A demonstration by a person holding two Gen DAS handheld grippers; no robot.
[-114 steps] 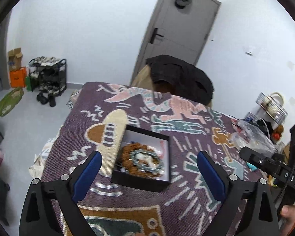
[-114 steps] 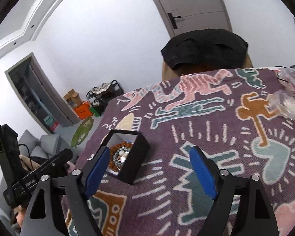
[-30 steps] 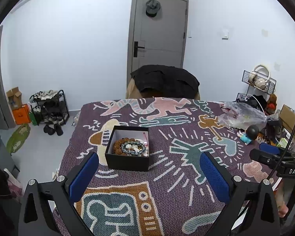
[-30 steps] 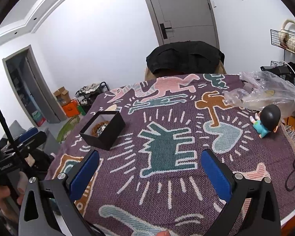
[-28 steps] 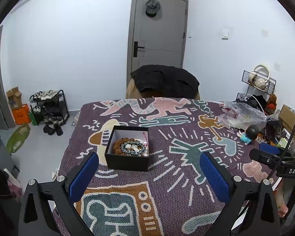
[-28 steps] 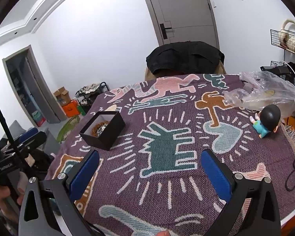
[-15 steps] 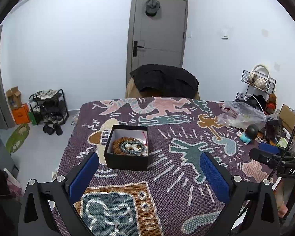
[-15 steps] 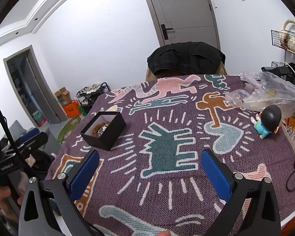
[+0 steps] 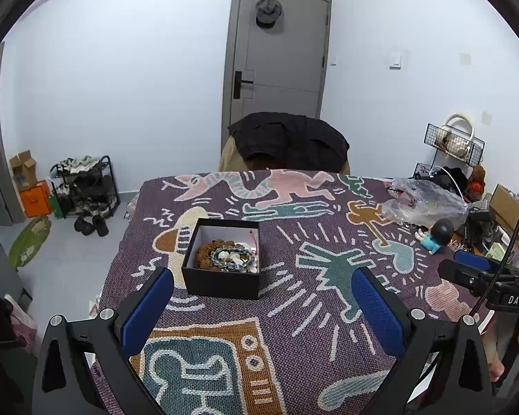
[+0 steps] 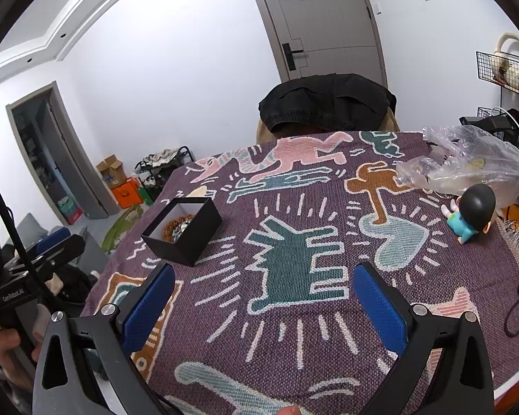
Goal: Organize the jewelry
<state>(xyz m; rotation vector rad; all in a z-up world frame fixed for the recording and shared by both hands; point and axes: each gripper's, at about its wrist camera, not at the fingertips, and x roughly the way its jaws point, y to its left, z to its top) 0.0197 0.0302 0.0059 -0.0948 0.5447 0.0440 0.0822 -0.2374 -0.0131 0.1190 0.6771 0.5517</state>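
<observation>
Your square black cardboard box with a white lining (image 9: 221, 266) sits open on the left part of the table, and in it lies a heap of beaded bracelets (image 9: 227, 258): a rough brown-bead ring underneath, a grey-green glassy one and some pale pieces on top, with a thin pink cord against the far wall. As far as you can see, no loose jewelry lies on the purple woven cloth with cartoon figures (image 9: 328, 328), so the gathering looks to be done; no lid shows anywhere, and whether one remains to be fitted cannot be told. Your left gripper (image 9: 263, 306) hangs just short of the box with its blue pads spread wide and nothing between them. Your right gripper (image 10: 264, 306) is equally released and bare, poised over the middle of the cloth, well apart from the box. Farther right, clear of the work, sit a crumpled clear plastic bag (image 10: 467, 166) and a small dark-haired toy figure in teal (image 10: 472, 212).
</observation>
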